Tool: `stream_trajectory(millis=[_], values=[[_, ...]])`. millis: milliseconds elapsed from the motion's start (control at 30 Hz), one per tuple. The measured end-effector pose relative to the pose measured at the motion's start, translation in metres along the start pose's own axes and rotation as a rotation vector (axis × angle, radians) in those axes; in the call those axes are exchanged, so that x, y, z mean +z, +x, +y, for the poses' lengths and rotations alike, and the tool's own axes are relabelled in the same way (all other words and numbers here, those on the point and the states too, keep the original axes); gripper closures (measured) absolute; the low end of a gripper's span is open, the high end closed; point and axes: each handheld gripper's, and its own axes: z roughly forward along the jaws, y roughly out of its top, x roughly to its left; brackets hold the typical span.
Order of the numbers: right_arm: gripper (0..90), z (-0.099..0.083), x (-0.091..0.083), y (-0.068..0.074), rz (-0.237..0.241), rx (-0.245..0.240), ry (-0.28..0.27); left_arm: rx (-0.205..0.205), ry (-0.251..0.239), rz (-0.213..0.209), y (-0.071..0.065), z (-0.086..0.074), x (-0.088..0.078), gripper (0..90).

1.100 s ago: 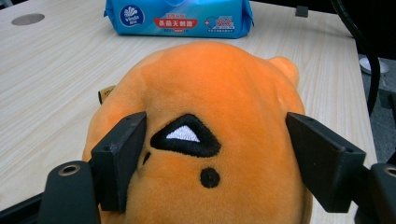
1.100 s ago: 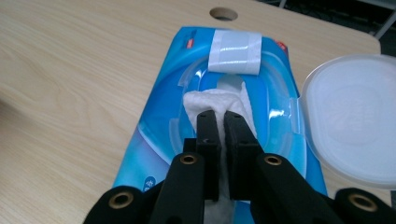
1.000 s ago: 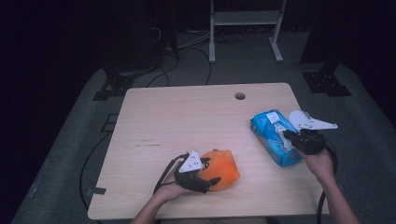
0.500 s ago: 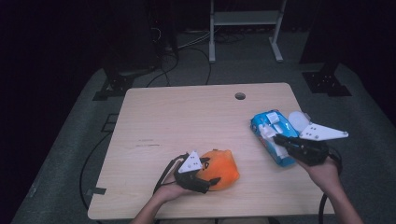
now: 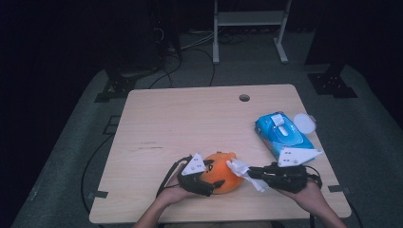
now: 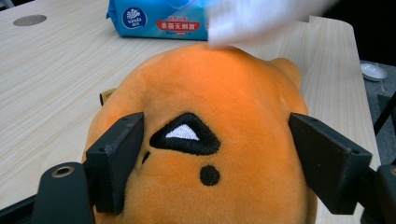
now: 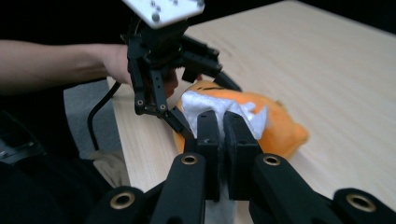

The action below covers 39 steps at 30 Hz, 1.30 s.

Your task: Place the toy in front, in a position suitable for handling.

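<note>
Wooden table (image 5: 190, 123) bears a blue wipes pack (image 5: 280, 133), its brand label legible from the left gripper view. Left gripper (image 6: 219, 163) clasps the orange plush toy (image 6: 210, 140), its jaws just easing wider. Right gripper (image 7: 223, 135) is clamped on a white wipe (image 7: 205, 105) touching the toy.

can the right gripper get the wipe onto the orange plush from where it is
Probably yes: the right gripper, shut on the white wipe, is right beside the orange plush, and nothing lies between them; the left gripper straddles the plush's other side.

wipes pack (image 6: 159, 18) | blue, on table | round logo reads "vinda" | red label with white Chinese characters, too small to read
</note>
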Motion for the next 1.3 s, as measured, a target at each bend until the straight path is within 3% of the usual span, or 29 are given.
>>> stream_trajectory(millis=[100, 300, 467, 633, 833, 900, 967, 1000, 1100, 1200, 1300], values=[[85.3, -0.002, 0.022, -0.006, 0.031, 0.006, 0.034, 0.006, 0.001, 0.001, 0.000, 0.000, 0.000, 21.0], [81.5, -0.006, 0.061, -0.017, 0.021, -0.011, 0.103, 0.013, 0.005, 0.000, -0.001, 0.000, -0.001, 20.8], [65.1, -0.006, 0.073, -0.010, -0.002, -0.083, 0.087, 0.021, 0.015, -0.013, -0.001, 0.001, 0.000, 20.6], [61.2, -0.007, 0.087, -0.008, -0.006, -0.171, 0.109, 0.058, 0.041, -0.019, -0.003, 0.002, 0.000, 19.8], [62.2, -0.019, 0.096, -0.007, -0.022, -0.193, 0.067, 0.072, 0.064, -0.043, 0.001, 0.003, -0.003, 17.5], [67.6, -0.020, 0.097, -0.005, -0.038, -0.202, 0.074, 0.062, 0.082, -0.044, 0.003, 0.011, -0.008, 13.3], [74.5, -0.020, 0.097, 0.000, -0.060, -0.213, 0.101, 0.035, 0.062, -0.050, 0.008, 0.019, -0.018, 11.7], [76.6, -0.021, 0.097, 0.002, -0.072, -0.213, 0.103, 0.027, 0.050, -0.048, 0.010, 0.019, -0.021, 13.0], [80.0, -0.021, 0.090, -0.001, -0.069, -0.191, 0.107, 0.056, 0.076, -0.033, 0.012, 0.012, -0.024, 24.2], [84.3, -0.025, 0.075, -0.014, -0.040, -0.149, 0.102, 0.037, 0.041, -0.060, 0.016, 0.004, -0.023, 32.4], [85.0, -0.030, 0.062, -0.022, -0.083, -0.127, 0.107, 0.021, 0.043, -0.067, 0.020, 0.002, -0.023, 32.6]])
